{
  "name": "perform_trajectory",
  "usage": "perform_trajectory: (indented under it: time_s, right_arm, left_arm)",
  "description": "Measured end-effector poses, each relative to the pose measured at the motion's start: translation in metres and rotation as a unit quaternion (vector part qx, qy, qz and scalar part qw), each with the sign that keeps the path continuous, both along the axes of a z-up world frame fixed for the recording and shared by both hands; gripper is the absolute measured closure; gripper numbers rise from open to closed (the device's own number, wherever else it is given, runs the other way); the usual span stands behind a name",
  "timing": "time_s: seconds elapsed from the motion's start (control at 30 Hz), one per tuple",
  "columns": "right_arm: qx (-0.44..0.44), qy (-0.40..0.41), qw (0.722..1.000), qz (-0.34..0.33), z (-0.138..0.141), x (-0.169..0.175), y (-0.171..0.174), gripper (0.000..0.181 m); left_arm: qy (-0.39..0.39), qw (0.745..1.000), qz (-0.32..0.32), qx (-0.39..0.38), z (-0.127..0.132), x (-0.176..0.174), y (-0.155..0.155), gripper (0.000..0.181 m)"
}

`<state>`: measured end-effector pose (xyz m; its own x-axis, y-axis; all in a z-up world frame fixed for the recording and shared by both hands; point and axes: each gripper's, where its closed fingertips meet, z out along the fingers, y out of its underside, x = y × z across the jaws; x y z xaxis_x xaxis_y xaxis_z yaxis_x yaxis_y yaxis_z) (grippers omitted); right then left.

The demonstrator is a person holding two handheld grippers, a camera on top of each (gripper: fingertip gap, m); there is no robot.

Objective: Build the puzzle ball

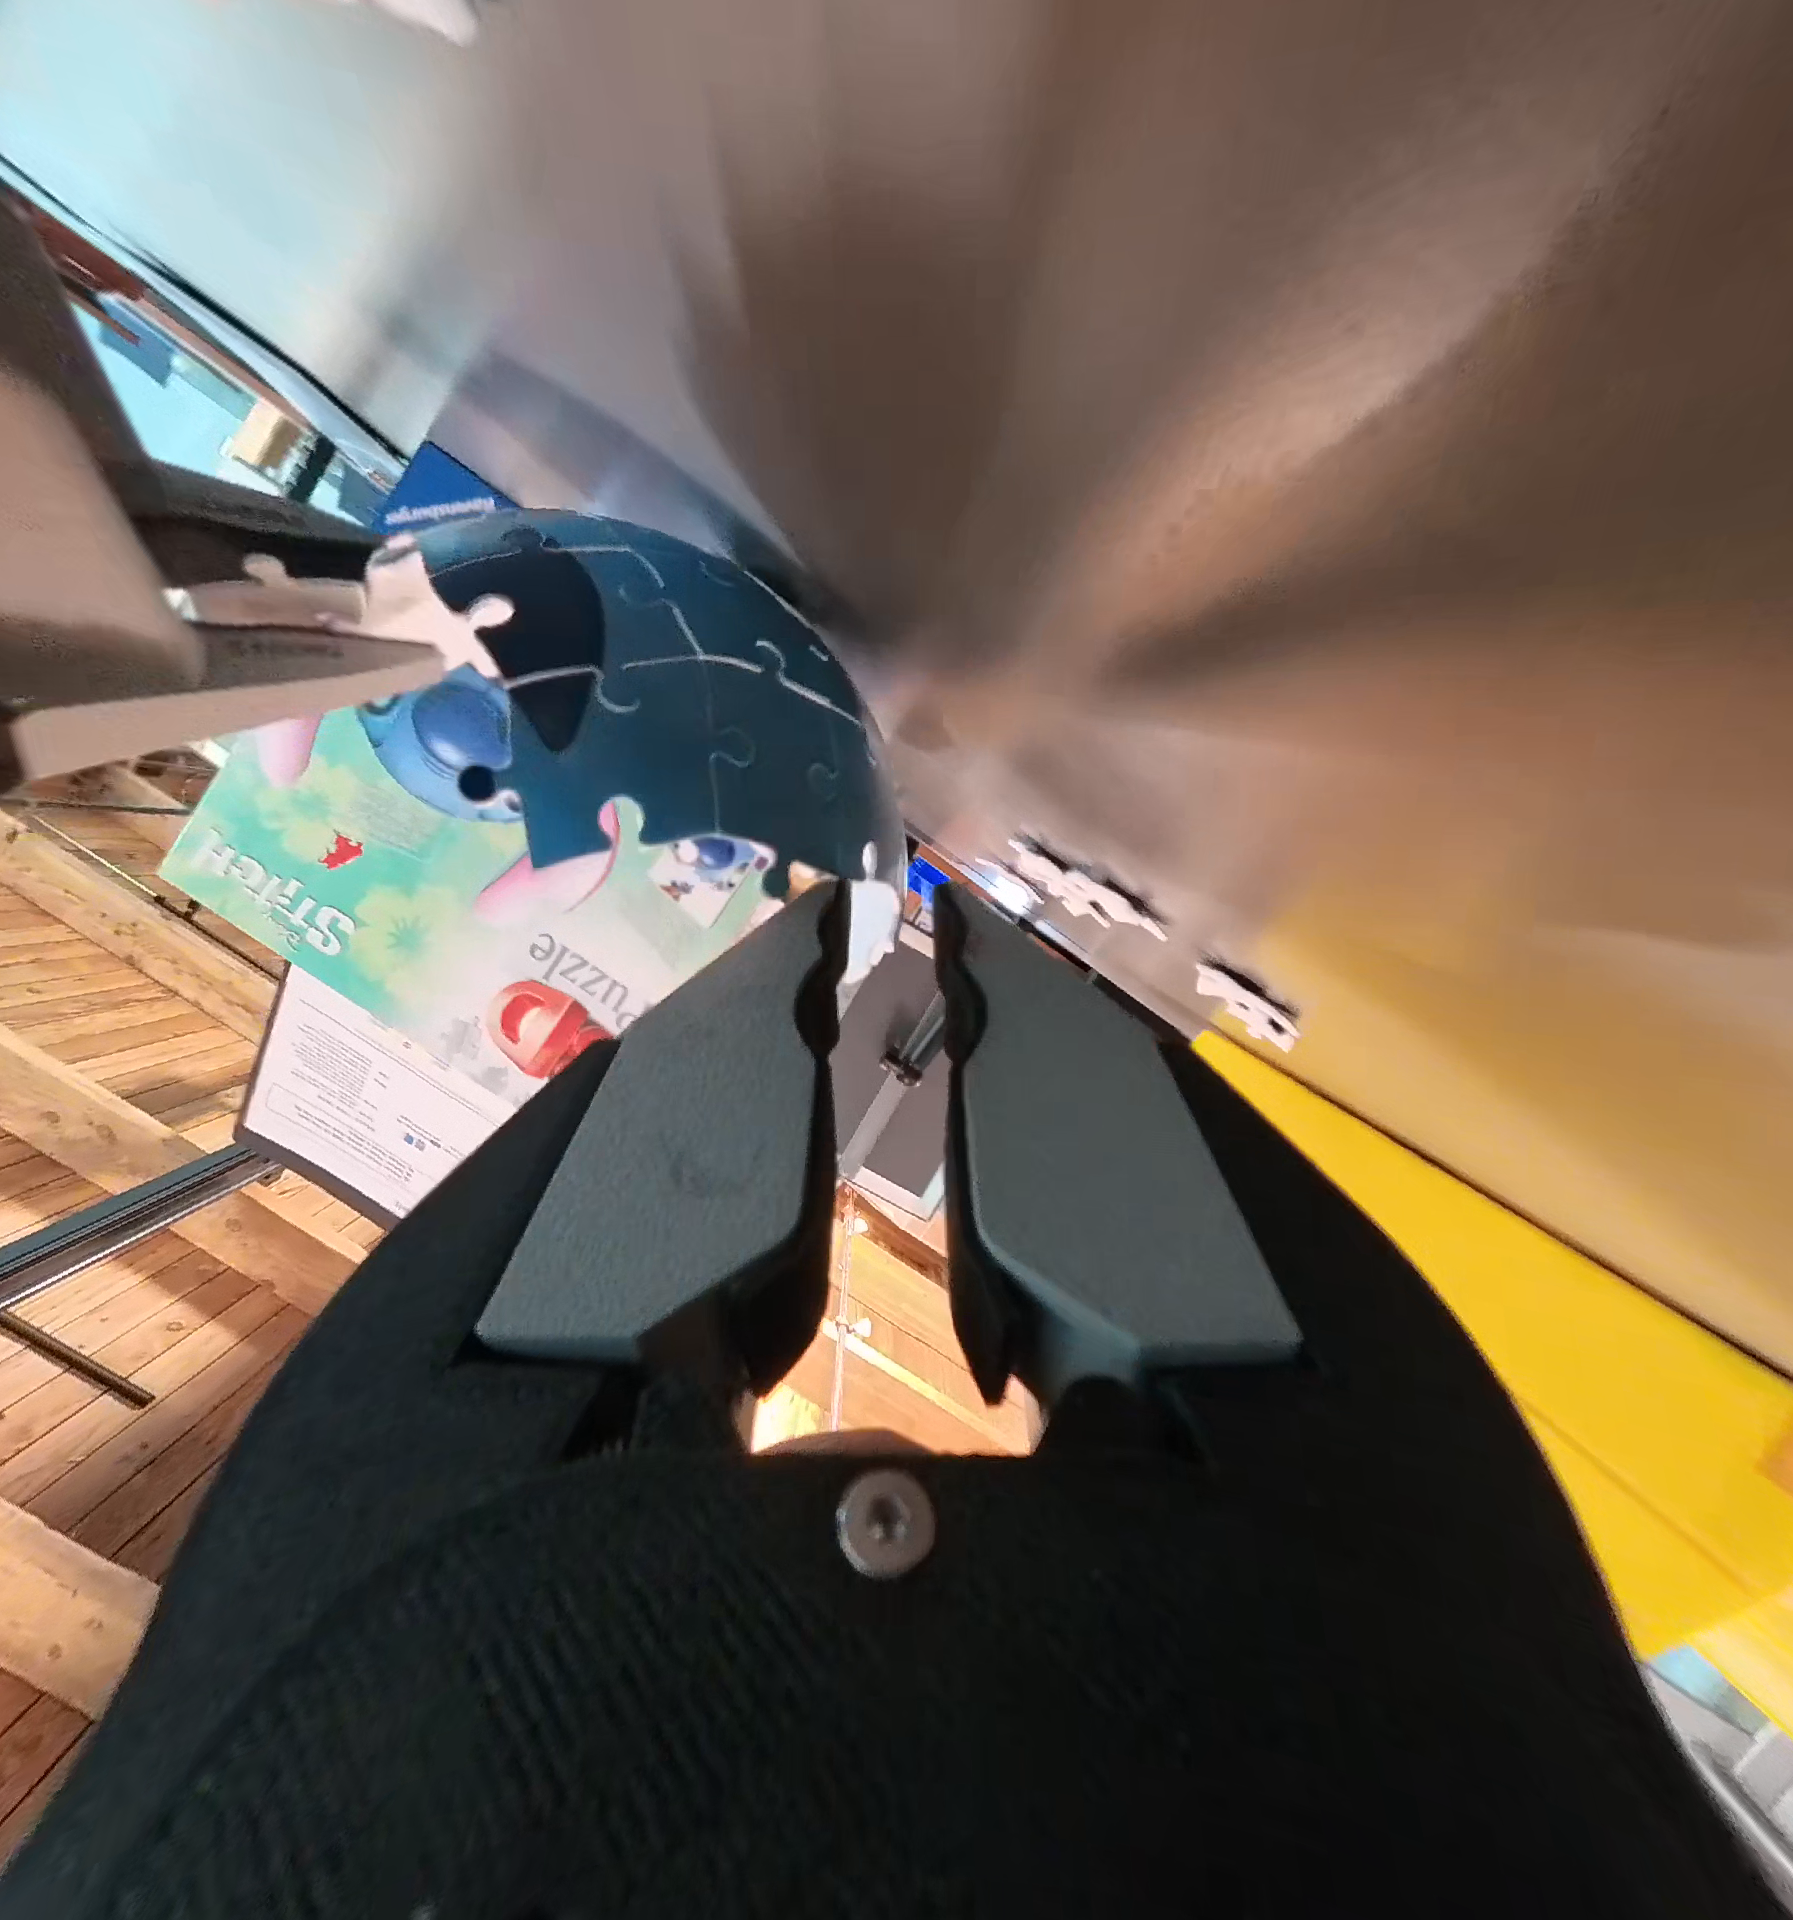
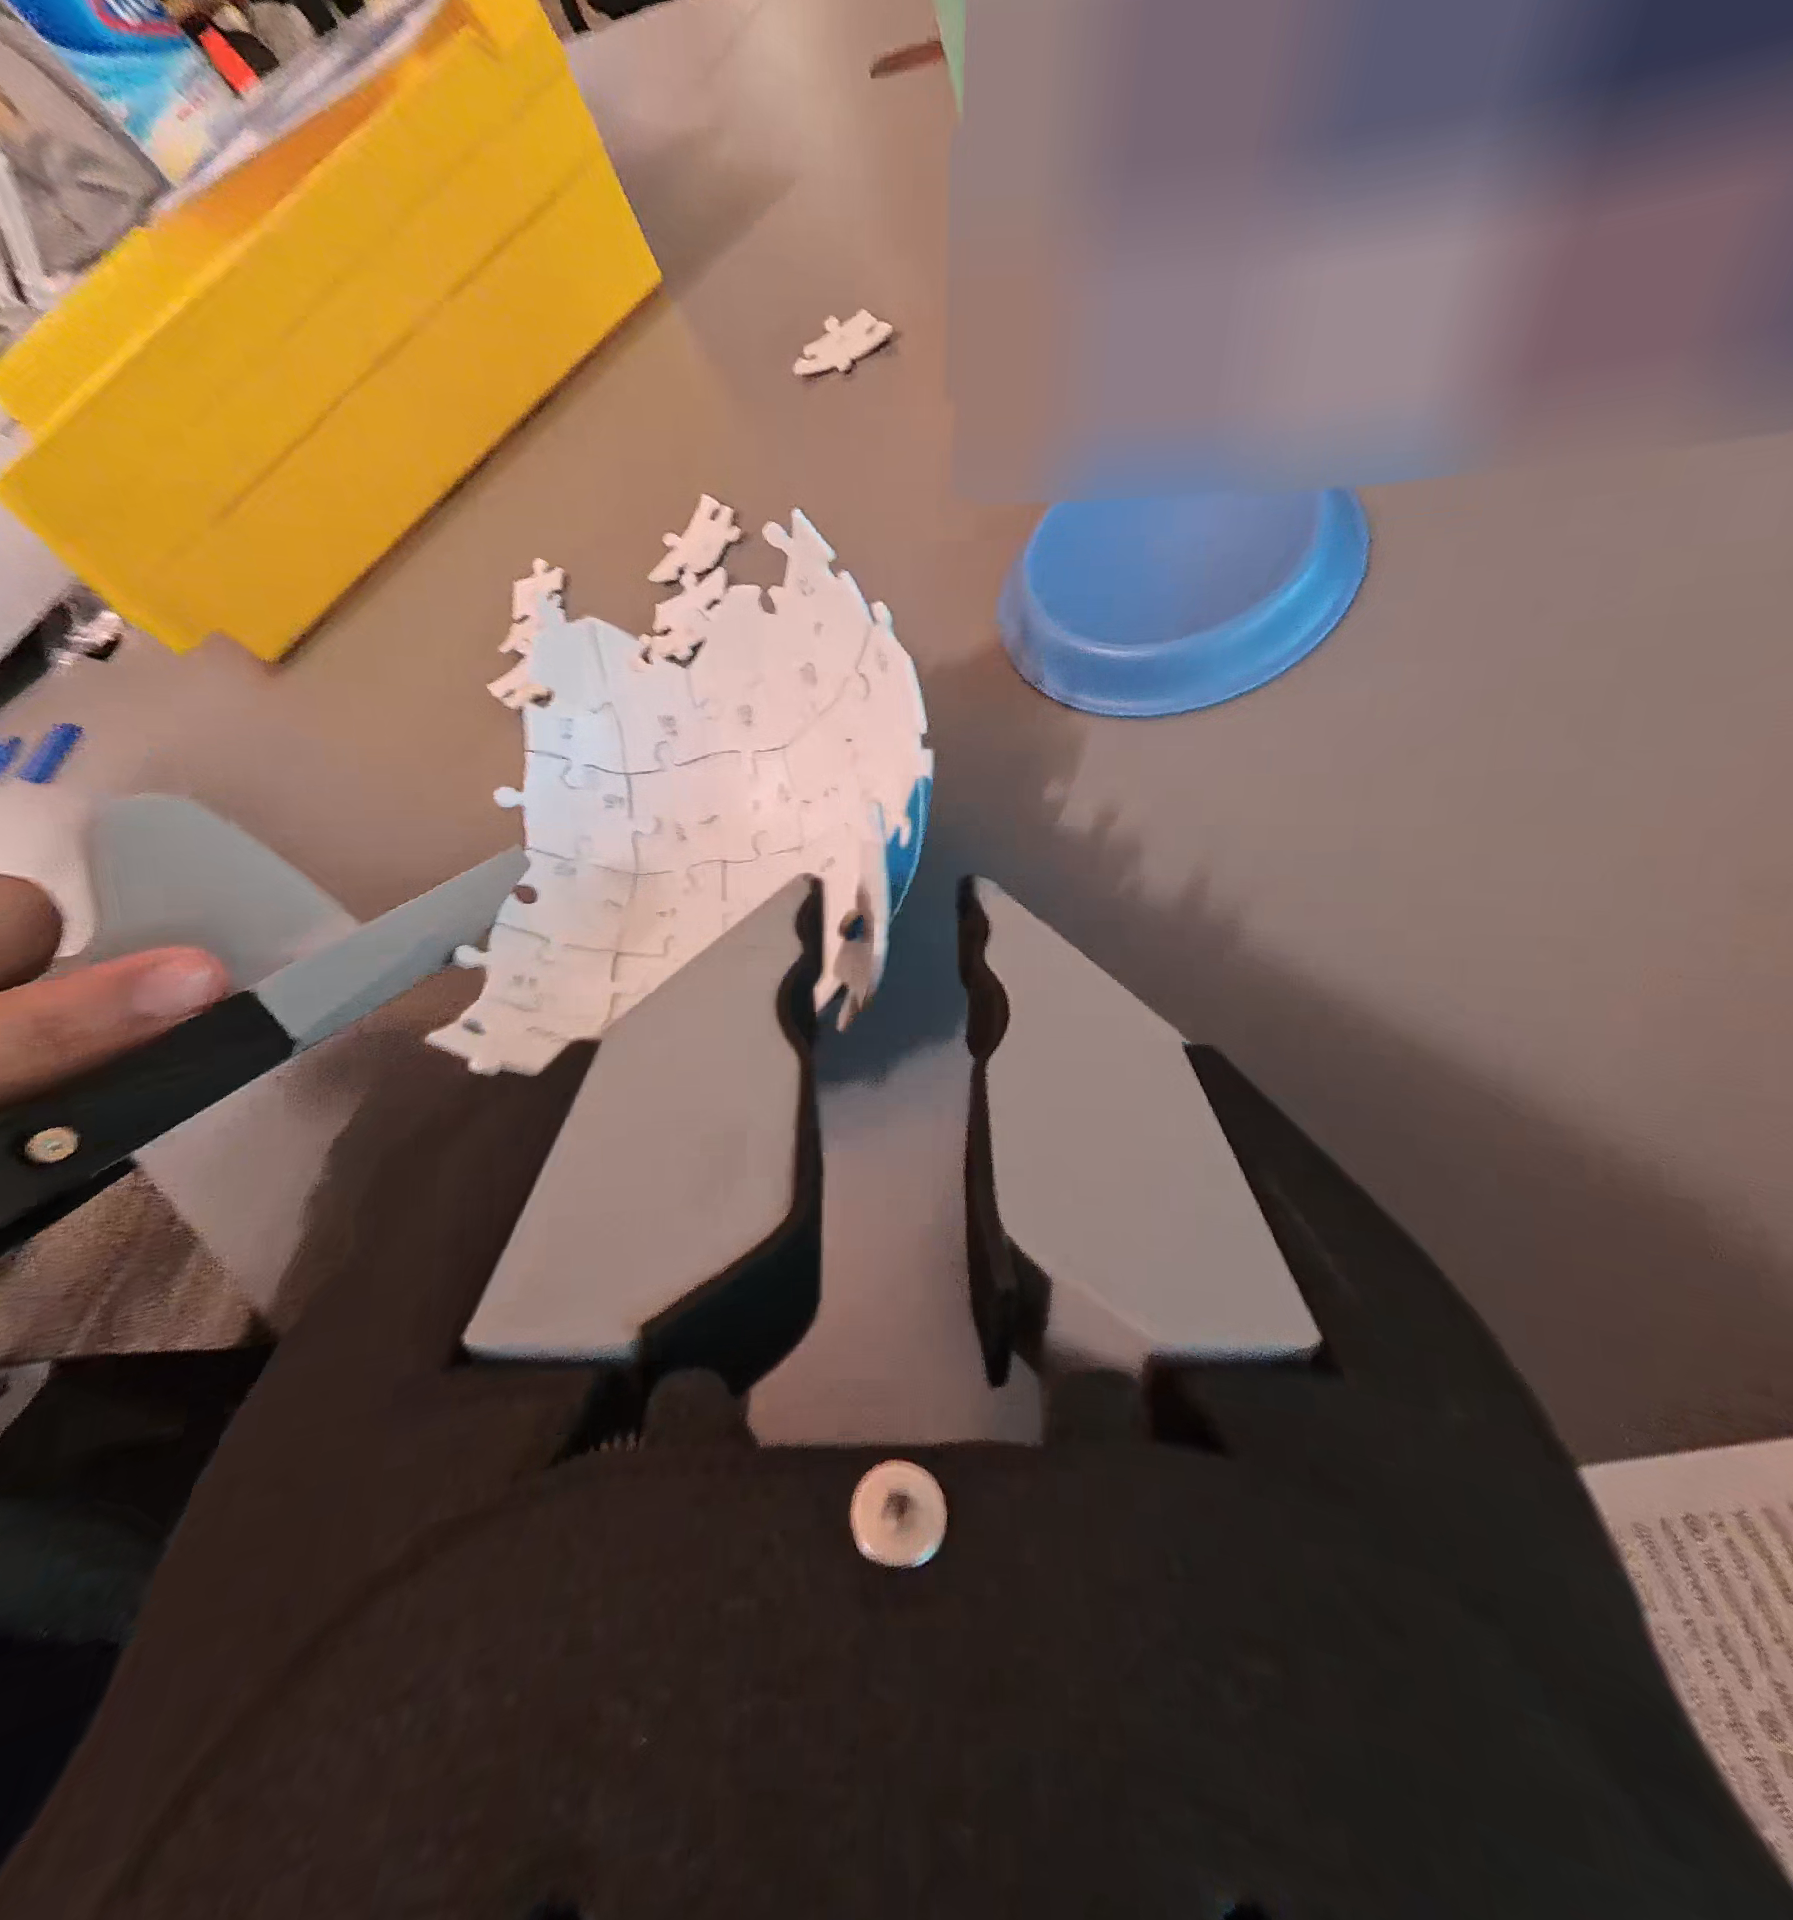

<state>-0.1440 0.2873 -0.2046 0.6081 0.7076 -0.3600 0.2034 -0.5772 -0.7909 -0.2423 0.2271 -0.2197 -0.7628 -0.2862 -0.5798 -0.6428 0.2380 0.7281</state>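
The partly built puzzle ball is a curved shell held in the air, dark blue outside (image 1: 705, 707) and white inside (image 2: 705, 790). My left gripper (image 1: 887, 894) has the shell's lower rim between its fingertips, with the jaws close together. In the right wrist view it comes in from the left, and one of its fingers (image 2: 393, 951) is at the shell's left edge. My right gripper (image 2: 887, 894) is closed on a white puzzle piece (image 2: 856, 961) at the shell's rim. In the left wrist view its fingers (image 1: 279, 665) hold that piece (image 1: 414, 603) against the shell's upper left edge.
On the grey table are a yellow box (image 2: 331, 312), a blue round stand (image 2: 1183, 623), a loose white piece (image 2: 842, 346) and a printed sheet (image 2: 1754, 1662). The puzzle's picture box (image 1: 352, 883) stands behind the shell. More loose pieces (image 1: 1079, 894) lie nearby. A hand (image 2: 40, 987) holds the left gripper.
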Motion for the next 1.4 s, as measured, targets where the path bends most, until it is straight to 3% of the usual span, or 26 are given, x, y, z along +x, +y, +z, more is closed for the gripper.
perform_trajectory:
  time_s: [0.07,0.37,0.53,0.7,0.8,0.87,0.97,1.1,1.23,1.4]
  right_arm:
    - [0.008,-0.010,1.000,-0.008,-0.002,-0.001,0.004,0.176]
    - [0.018,-0.102,0.995,-0.007,-0.015,0.000,0.017,0.181]
    - [0.006,-0.065,0.998,0.002,-0.013,-0.002,0.019,0.181]
    - [-0.014,-0.021,1.000,0.009,-0.013,-0.002,0.022,0.181]
    - [-0.027,-0.014,1.000,-0.002,-0.016,0.003,0.026,0.181]
    - [-0.030,-0.010,1.000,0.000,-0.017,0.003,0.026,0.181]
    - [-0.033,-0.007,0.999,0.003,-0.017,0.004,0.026,0.181]
    - [-0.034,-0.001,0.999,0.008,-0.017,0.005,0.026,0.181]
    - [-0.034,0.004,0.999,0.010,-0.018,0.005,0.028,0.181]
    - [-0.031,0.006,0.999,0.013,-0.017,0.004,0.028,0.181]
  left_arm:
    - [-0.004,1.000,-0.007,0.000,0.000,0.005,0.000,0.167]
    - [-0.043,0.998,-0.037,0.002,0.010,0.032,-0.007,0.167]
    - [-0.133,0.991,-0.014,-0.028,0.027,0.023,-0.018,0.166]
    - [-0.276,0.949,0.023,-0.151,0.034,0.014,-0.044,0.165]
    - [-0.359,0.914,0.064,-0.180,0.047,-0.001,-0.023,0.160]
    - [-0.408,0.881,0.097,-0.221,0.044,-0.012,-0.005,0.154]
    - [-0.505,0.803,0.104,-0.299,0.042,-0.008,0.014,0.145]
    - [-0.601,0.681,0.180,-0.378,0.034,-0.001,0.037,0.104]
    - [-0.644,0.584,0.221,-0.442,0.031,0.016,0.046,0.101]
    - [-0.672,0.445,0.256,-0.534,0.051,0.025,0.032,0.109]
